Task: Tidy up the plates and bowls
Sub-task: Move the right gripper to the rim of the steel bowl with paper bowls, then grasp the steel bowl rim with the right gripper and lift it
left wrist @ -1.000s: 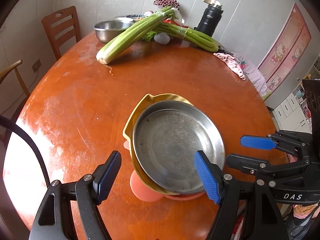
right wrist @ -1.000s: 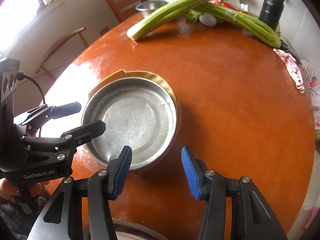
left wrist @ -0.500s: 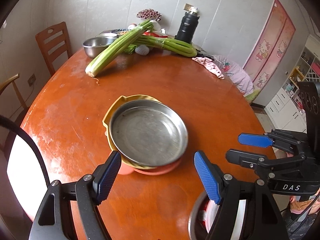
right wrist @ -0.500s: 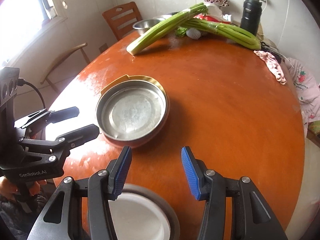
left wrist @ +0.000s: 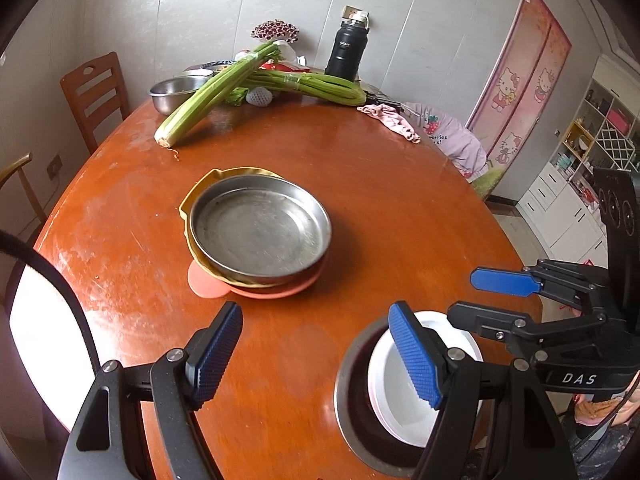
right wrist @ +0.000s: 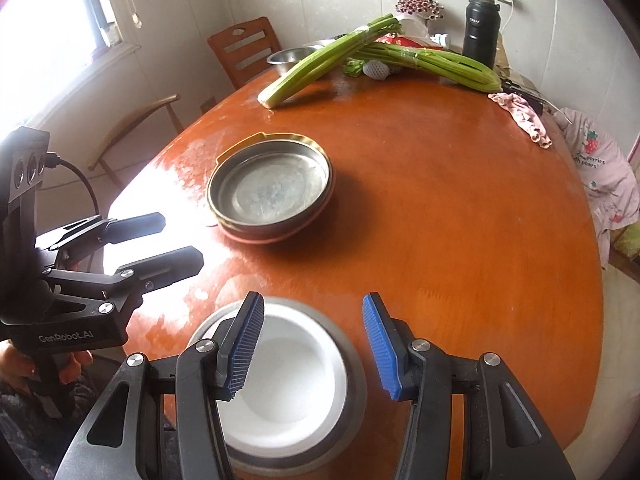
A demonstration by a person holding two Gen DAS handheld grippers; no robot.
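1. Nearest the table's front edge: left gripper [left wrist: 316, 354] with blue pads spread apart over bare wood, clamped on nothing; right gripper [right wrist: 312, 346] also with a clear gap between its pads, holding nothing, poised above the bowls.
2. Under the right gripper: white bowl [right wrist: 296, 380] nested inside a steel bowl [right wrist: 352, 364], both upright near the front rim of the round orange-brown table [right wrist: 460, 220]; seen from the left wrist, same white bowl [left wrist: 384, 376] sitting behind the left gripper's right finger, steel rim curving round it.
3. Off to the left in the right-wrist view: body of the left gripper, with a person's hand [right wrist: 60, 364] gripping its handle.
4. Mid-table, well apart from both grippers: stack of three — steel plate [left wrist: 260, 230] on top, yellow plate [left wrist: 200, 188] under it and poking out at the far left, pink plate [left wrist: 208, 284] at the bottom, showing at the near edge.
5. Farther back: two bundles of celery [left wrist: 208, 96] crossing each other, one resting on the rim of a steel basin [left wrist: 172, 92]; a small white netted item [left wrist: 259, 97] between them.
6. Far edge — black flask [left wrist: 346, 54], a pink cloth [left wrist: 390, 120] near the right rim, a wooden chair [left wrist: 96, 96] to the left by the wall.
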